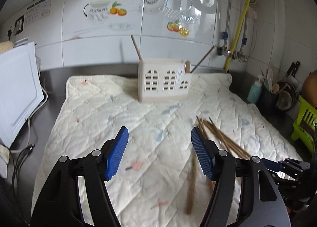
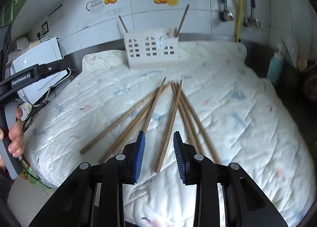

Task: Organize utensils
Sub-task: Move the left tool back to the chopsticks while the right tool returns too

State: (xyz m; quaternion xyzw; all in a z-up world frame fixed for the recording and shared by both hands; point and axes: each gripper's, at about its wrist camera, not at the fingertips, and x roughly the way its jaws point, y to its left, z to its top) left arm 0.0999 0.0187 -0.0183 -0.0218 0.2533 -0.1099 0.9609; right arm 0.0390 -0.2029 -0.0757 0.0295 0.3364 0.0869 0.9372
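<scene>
Two grippers, both with black arms and blue ribbed pads. Left gripper [image 1: 159, 152]: jaws released, spread wide over bare quilt, nothing between them. Right gripper [image 2: 159, 155]: jaws narrower yet apart, released, one loose chopstick lying below the gap, not pinched.

Seven or so loose brown wooden chopsticks [image 2: 168, 119] counted in the right wrist view, fanned on the white quilted mat [image 2: 227, 127] near the front edge of the steel desk [image 1: 49, 108]; exact count uncertain from blur. One white plastic utensil holder with arched window cut-outs [image 1: 165, 83], standing on the mat toward the back edge of the desk, by the tiled wall. Two chopsticks upright in it [image 1: 135, 47], one leaning out at each end.

Only in the left wrist view: a green plastic basket [image 1: 305, 125] at the right edge, and part of the other gripper's frame low right. Only in the right wrist view: a hand [image 2: 15, 133] gripping the left gripper's grey handle. In both: one teal bottle [image 1: 254, 92] and one white appliance [image 1: 17, 88] at the left edge.
</scene>
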